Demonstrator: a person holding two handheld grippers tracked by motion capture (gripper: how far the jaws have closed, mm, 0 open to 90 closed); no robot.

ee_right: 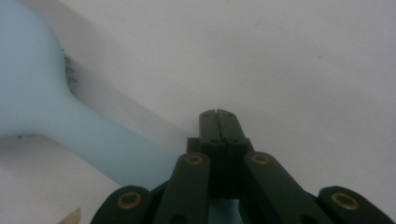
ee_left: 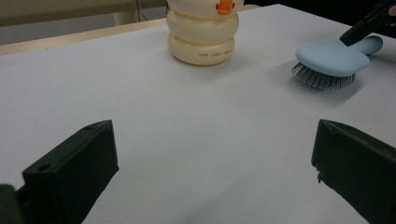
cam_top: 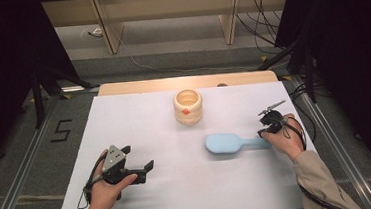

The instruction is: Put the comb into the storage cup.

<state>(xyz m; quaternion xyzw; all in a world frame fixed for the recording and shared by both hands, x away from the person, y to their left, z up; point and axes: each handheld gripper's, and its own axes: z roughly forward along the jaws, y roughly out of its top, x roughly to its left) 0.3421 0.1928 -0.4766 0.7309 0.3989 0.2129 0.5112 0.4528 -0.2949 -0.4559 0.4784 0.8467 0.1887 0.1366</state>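
The white table (cam_top: 180, 185) carries everything. On it, the light blue hairbrush (cam_top: 231, 143) lies bristles down, its head pointing toward the left gripper and its handle toward the right gripper. Just behind the brush head, apart from it, stands a cream ribbed cup (cam_top: 188, 106) with an orange beak on its side. The left gripper (cam_top: 141, 170) rests on the table well to the left of the brush, its jaws spread wide with nothing between them. The right gripper (cam_top: 265, 134) sits at the brush's handle end, its jaws pressed together tip to tip; the handle passes beside and beneath them, and whether they pinch it cannot be told.
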